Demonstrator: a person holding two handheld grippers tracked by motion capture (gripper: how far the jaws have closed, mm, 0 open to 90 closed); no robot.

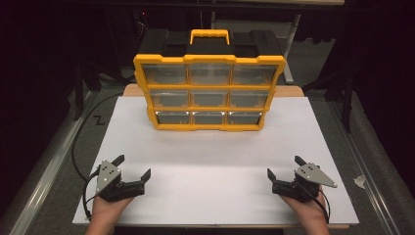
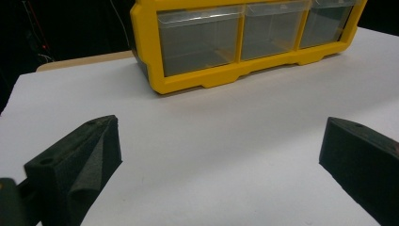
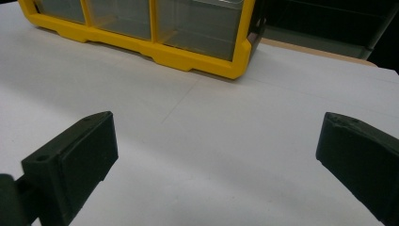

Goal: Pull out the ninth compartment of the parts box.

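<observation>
Your left tool and right tool both gape wide, gripping nothing, hovering near the desk, well short of the yellow drawer organizer.

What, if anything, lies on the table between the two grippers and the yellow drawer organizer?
Nothing visible does. The left gripper and right gripper rest open near the front edge, and only bare white table surface stretches from them to the yellow drawer organizer. Both gripper views show that white stretch running up to its bottom drawers.
</observation>
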